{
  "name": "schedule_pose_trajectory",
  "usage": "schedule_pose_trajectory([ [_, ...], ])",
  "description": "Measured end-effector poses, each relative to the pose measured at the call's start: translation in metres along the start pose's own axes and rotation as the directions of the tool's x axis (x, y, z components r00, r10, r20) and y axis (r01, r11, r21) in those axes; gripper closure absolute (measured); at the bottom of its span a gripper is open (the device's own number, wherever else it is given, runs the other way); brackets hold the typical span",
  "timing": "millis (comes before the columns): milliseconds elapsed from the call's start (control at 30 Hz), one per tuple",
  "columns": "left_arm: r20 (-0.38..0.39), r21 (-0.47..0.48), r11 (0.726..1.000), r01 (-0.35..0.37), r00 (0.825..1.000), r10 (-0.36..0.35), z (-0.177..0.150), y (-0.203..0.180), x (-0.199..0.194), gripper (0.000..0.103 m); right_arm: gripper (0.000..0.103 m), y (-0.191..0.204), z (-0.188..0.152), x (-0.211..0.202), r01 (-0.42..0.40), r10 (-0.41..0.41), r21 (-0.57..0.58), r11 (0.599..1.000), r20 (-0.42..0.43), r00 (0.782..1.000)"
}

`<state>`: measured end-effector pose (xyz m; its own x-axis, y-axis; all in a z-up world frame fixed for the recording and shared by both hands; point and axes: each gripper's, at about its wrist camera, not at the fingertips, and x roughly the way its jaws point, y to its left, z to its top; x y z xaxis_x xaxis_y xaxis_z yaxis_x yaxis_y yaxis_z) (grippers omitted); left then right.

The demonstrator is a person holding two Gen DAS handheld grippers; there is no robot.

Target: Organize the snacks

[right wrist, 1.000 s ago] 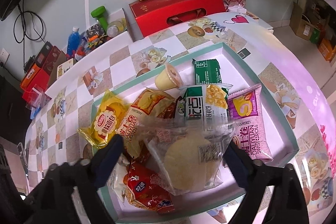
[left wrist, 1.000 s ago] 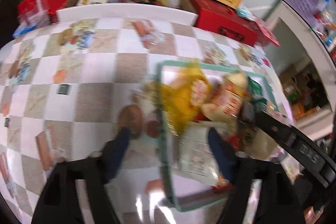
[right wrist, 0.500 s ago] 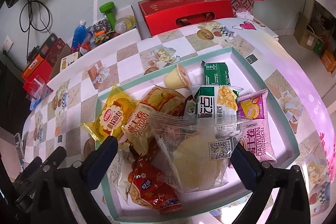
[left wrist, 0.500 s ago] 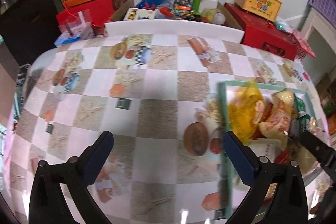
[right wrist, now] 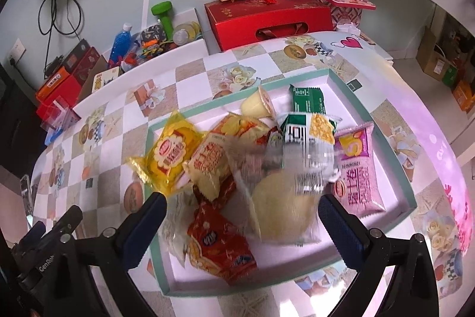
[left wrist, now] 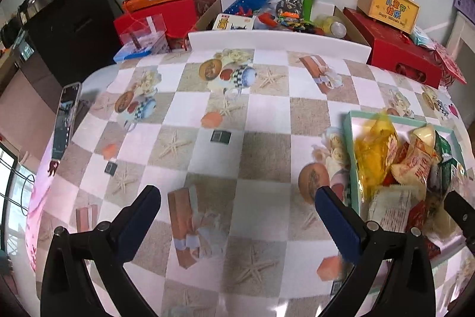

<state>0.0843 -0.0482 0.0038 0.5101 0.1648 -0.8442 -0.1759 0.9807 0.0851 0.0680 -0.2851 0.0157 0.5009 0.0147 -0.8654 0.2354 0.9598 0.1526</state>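
The left gripper (left wrist: pixel 237 198) is wide open and holds nothing. Only the checkered tablecloth (left wrist: pixel 213 156) lies under it. The tray (left wrist: pixel 347 127) of snacks is off to its right side, and just its right finger comes near the tray's rim.

The right gripper (right wrist: pixel 242 205) is wide open too. It hangs right over the tray (right wrist: pixel 353 97). Between its blue fingers (right wrist: pixel 341 220) lies a clear bag with a round pale cake (right wrist: pixel 282 207) inside. The bag looks blurry, and the fingers stand off from its sides, so it does not look squeezed.

The bag's long way runs from the gripper toward the far wall. Its short way goes across, from one finger to the other, so the fingers could likely close on its sides.

The right hand is much nearer to the snacks. A red pack (right wrist: pixel 221 245) lies just left of the bag, and a pink pack (right wrist: pixel 357 171) lies just right of it.
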Motion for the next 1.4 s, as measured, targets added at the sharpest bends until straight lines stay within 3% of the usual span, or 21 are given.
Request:
schedule_pose_trajectory([
  [500,-0.075,-0.022,1.000,-0.021,0.997,0.020,-0.040,0.028,-0.010,0.000,0.000,0.007,-0.032,-0.010,0.017,-0.018,-0.050,0.999,-0.011,1.000],
  [1400,-0.094,0.016,1.000,-0.019,0.995,0.021,-0.079,0.036,-0.021,0.000,0.000,0.015,-0.080,-0.013,-0.013,0.006,-0.095,0.995,-0.067,0.998],
])
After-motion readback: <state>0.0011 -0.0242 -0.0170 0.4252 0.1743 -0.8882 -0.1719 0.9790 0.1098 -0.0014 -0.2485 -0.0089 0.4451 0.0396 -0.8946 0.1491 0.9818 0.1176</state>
